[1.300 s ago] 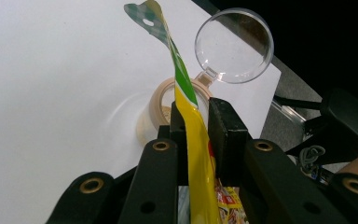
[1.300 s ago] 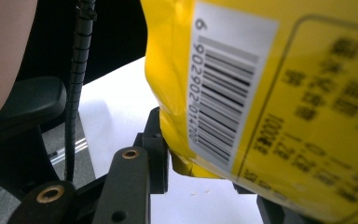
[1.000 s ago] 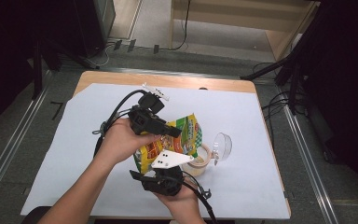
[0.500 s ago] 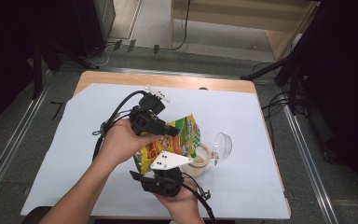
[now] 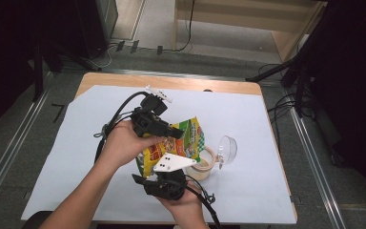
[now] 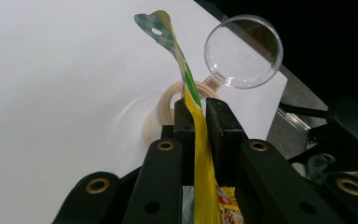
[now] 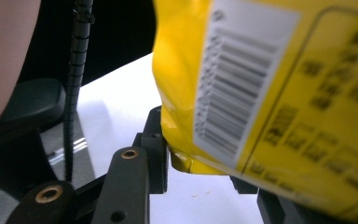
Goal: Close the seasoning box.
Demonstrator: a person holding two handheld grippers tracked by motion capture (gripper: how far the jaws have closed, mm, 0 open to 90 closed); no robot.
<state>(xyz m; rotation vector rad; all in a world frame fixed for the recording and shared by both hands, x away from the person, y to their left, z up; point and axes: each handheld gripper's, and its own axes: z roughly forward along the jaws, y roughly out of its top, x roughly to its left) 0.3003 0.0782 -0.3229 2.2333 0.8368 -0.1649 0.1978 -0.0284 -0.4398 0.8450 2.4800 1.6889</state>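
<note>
nothing has shifted since the earlier frame.
left gripper (image 6: 195,109) clamps the snack bag (image 5: 185,139) edge; right gripper (image 7: 205,168) seemingly pinches its bottom corner, above the tape roll (image 5: 205,164).

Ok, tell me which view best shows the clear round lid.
The left gripper view: the clear round lid stands large and sharp against the dark background. The high view shows the lid small, beside the cup.

High view looks down from above; both gripper views sit close, sharing the snack bag (image 5: 181,140).
</note>
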